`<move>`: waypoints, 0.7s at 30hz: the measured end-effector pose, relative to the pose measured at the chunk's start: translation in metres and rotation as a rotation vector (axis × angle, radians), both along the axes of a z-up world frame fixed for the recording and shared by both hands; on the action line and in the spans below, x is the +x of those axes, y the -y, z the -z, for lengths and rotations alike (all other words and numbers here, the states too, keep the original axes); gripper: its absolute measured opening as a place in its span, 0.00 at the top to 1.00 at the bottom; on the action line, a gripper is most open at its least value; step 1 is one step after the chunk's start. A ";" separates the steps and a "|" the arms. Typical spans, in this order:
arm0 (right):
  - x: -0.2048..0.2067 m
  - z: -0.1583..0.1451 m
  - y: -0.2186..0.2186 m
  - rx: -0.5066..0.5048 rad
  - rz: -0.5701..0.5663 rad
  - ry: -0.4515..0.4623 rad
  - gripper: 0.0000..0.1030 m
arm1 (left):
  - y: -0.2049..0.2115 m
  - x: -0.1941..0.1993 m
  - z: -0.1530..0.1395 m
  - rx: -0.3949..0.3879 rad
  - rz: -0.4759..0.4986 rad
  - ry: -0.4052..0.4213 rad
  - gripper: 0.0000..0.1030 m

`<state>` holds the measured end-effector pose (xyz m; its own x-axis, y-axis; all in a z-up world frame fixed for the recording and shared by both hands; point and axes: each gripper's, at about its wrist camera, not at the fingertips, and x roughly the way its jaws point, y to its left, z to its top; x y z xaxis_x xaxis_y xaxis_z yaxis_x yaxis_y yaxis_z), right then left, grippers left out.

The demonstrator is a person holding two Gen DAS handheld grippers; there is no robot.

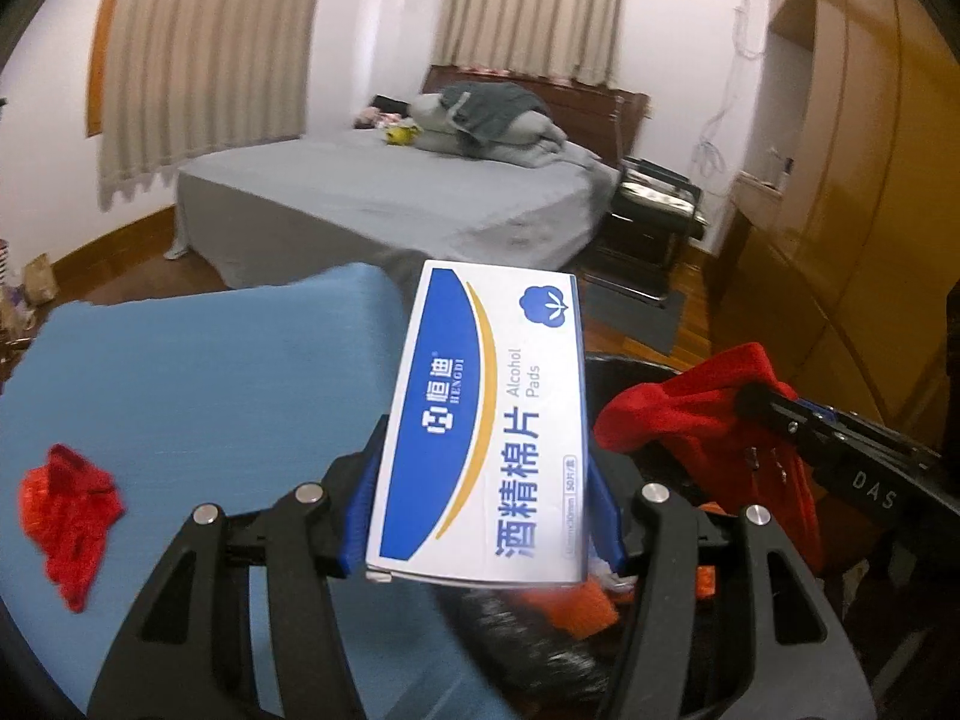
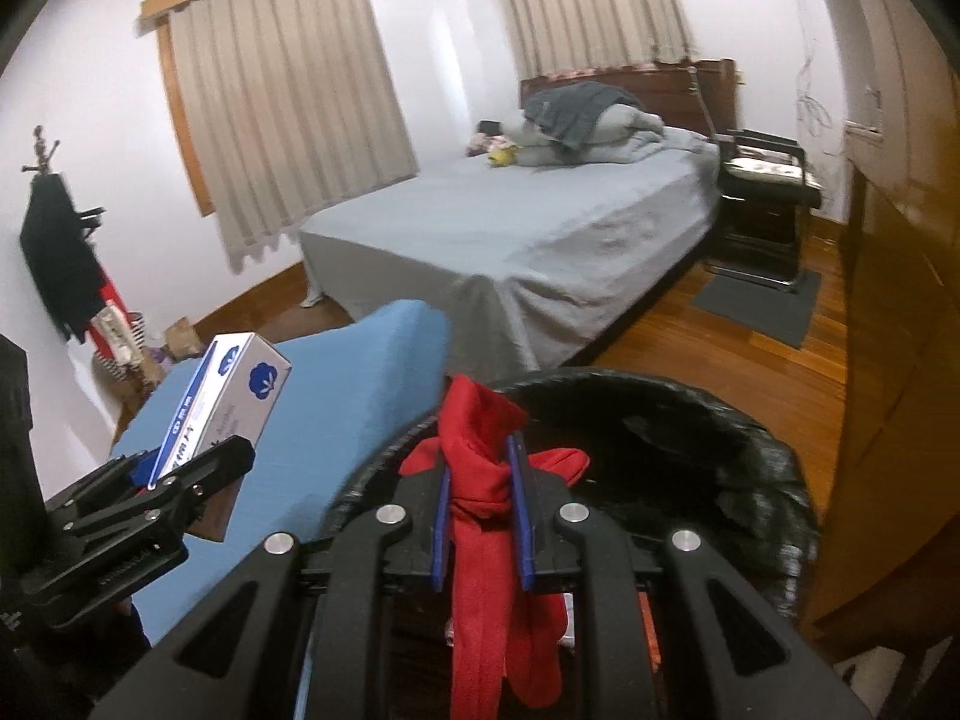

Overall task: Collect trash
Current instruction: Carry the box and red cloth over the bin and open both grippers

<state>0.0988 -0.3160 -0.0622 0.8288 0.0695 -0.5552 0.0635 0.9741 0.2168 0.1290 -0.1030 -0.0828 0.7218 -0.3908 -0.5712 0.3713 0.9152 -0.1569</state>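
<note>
Both grippers were loaded. Left gripper (image 1: 483,516) sat at the bottom centre of its own view, its blue pads pinching the long sides of a white and blue box (image 1: 480,426) marked "Alcohol Pads"; the box stood up between the fingers and tilted toward the upper right. Right gripper (image 2: 480,516) filled the lower middle of its own view, its pads pressed together on a red cloth (image 2: 480,480) that bunched above the fingertips and hung down below them.

Behind them, a bed (image 1: 390,204) with a grey sheet took up the centre of the left view, with curtains (image 1: 198,54) on the wall above it at upper left and wooden cabinets (image 1: 870,210) down the right edge. A blue table (image 1: 210,390) spread across the lower left. A bin (image 2: 750,450) lined with a black bag opened at lower right in the right view, just beside the table edge, and the red cloth hung over its near rim.

A chair (image 2: 762,192) stood at the far right of the bed. A second red scrap (image 1: 69,510) lay on the table at the left edge of the left view, well apart from the box.
</note>
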 end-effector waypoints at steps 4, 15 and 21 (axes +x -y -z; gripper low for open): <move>-0.004 0.010 0.019 -0.001 0.045 -0.021 0.84 | 0.025 0.004 0.008 -0.003 0.063 -0.008 0.46; -0.006 0.039 0.053 0.016 0.122 -0.082 0.80 | 0.057 0.012 0.041 -0.034 0.196 -0.066 0.36; -0.009 0.052 0.060 0.022 0.140 -0.108 0.78 | 0.050 0.015 0.044 -0.032 0.190 -0.068 0.32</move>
<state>0.0901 -0.3758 -0.1140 0.7671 -0.0294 -0.6408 0.2222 0.9493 0.2224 0.1438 -0.1533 -0.1265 0.5933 -0.5350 -0.6015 0.5243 0.8238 -0.2156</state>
